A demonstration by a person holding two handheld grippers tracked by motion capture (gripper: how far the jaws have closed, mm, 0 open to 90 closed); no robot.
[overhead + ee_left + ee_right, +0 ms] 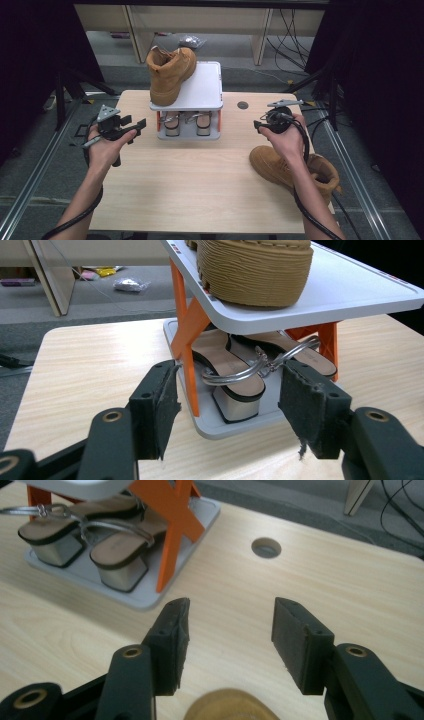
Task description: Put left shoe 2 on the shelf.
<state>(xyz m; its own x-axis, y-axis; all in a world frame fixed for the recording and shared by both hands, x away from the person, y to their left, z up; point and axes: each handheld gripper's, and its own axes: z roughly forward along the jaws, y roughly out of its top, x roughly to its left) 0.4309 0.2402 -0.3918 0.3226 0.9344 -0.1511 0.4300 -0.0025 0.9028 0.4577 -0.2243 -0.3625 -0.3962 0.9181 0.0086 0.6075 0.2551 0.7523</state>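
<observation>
Hovering over the table [200, 175], the right gripper [265, 125] has its jaws apart and empty, with a tan boot [280, 167] just below at six o'clock. The left gripper [134, 129] is apart and empty too, facing the shoe rack [200, 95] at three o'clock

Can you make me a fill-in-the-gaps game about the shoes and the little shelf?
1. One boot stands on the ____ shelf of the rack.
2. The other boot lies on the ____.
3. The sandals sit on the ____ shelf.
4. The jaws of both grippers are ____.

Missing words: top; table; bottom; open
</observation>
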